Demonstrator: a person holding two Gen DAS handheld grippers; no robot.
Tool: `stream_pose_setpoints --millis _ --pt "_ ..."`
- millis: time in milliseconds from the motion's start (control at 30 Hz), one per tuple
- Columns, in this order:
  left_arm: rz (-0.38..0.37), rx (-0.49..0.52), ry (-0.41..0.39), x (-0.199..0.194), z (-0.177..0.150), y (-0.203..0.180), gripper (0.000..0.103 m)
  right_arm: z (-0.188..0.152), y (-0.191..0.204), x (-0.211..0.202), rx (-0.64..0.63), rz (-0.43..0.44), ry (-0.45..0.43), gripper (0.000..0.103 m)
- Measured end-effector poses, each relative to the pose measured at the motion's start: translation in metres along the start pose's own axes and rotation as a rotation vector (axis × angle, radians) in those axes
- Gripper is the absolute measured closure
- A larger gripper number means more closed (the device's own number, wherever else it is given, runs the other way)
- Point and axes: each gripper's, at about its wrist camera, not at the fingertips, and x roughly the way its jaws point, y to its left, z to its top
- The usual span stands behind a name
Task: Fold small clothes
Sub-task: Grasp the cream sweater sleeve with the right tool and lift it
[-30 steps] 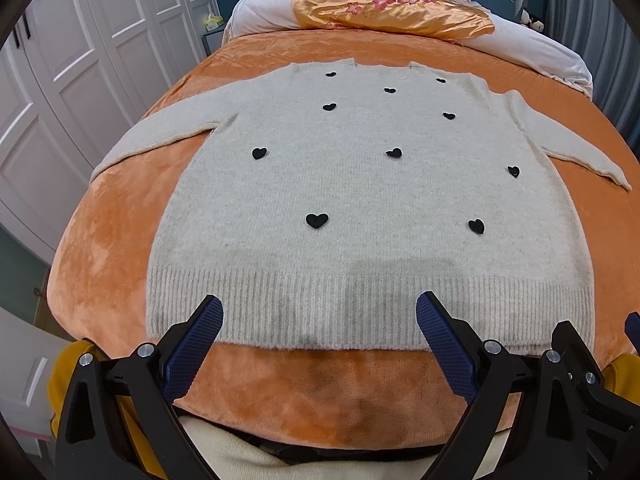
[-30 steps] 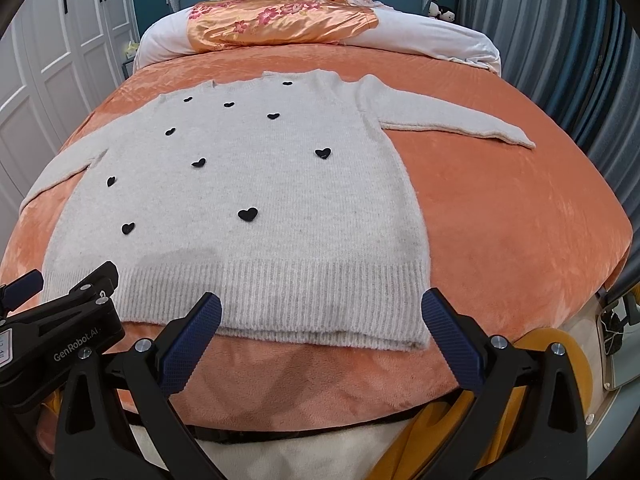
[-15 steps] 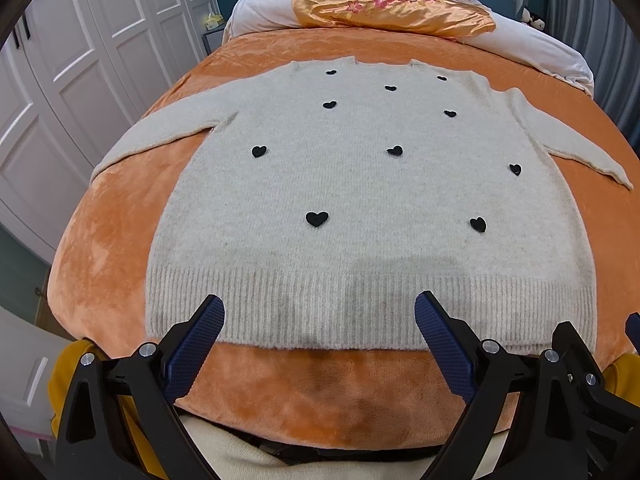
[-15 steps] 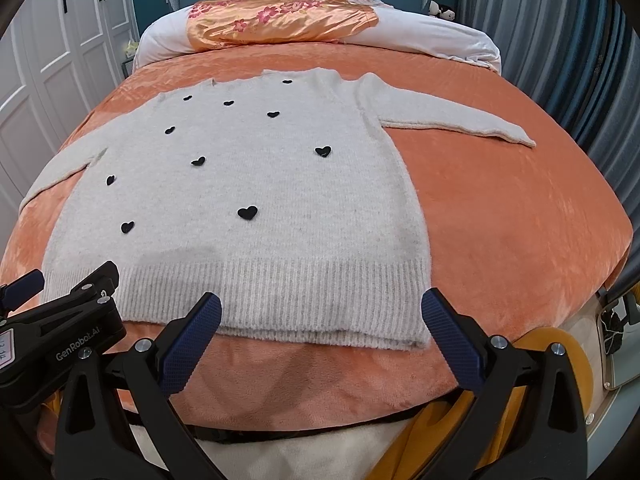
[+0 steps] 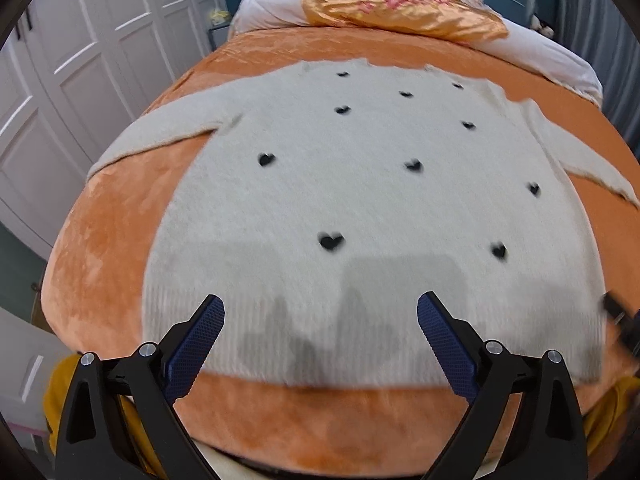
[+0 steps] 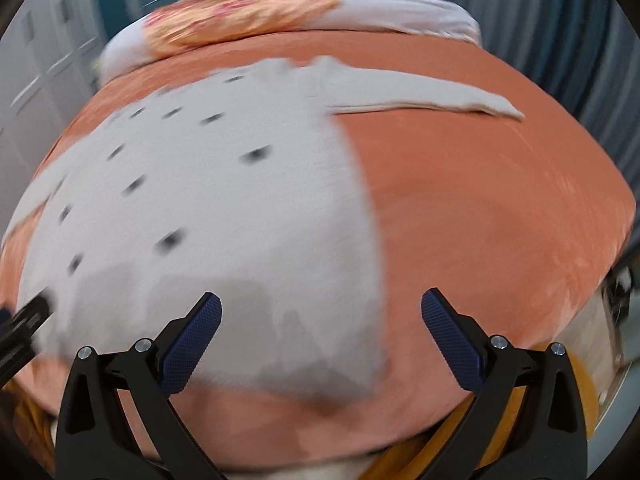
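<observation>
A cream knit sweater with small black hearts (image 5: 372,200) lies flat, front up, sleeves spread, on an orange bedspread (image 5: 108,240); its ribbed hem faces me. My left gripper (image 5: 320,332) is open and empty, hovering over the middle of the hem. My right gripper (image 6: 320,328) is open and empty over the hem's right corner; the sweater (image 6: 224,208) is blurred in that view, and its right sleeve (image 6: 420,98) stretches across the bedspread (image 6: 500,220).
An orange floral satin quilt (image 5: 400,12) and white pillows (image 5: 552,60) lie at the head of the bed. White wardrobe doors (image 5: 80,80) stand to the left. Blue curtains (image 6: 580,40) hang to the right. The bed's near edge is just under the grippers.
Both grippers have moved forward over the sweater's hem, the right one swinging fast so its view is blurred. The sweater has not moved. Both jaws stay open.
</observation>
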Motion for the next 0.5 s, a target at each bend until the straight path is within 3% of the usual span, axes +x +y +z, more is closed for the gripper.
stream_pose_setpoints --millis 267,500 --pt "0.049 -0.041 -0.014 0.026 0.049 0.018 0.007 0.149 -0.165 0.098 0.339 -0.040 -0.043 0.005" --pt "0.024 -0.172 0.024 0.057 0.081 0.033 0.007 0.216 -0.234 0.171 0.547 0.005 -0.051 0.006"
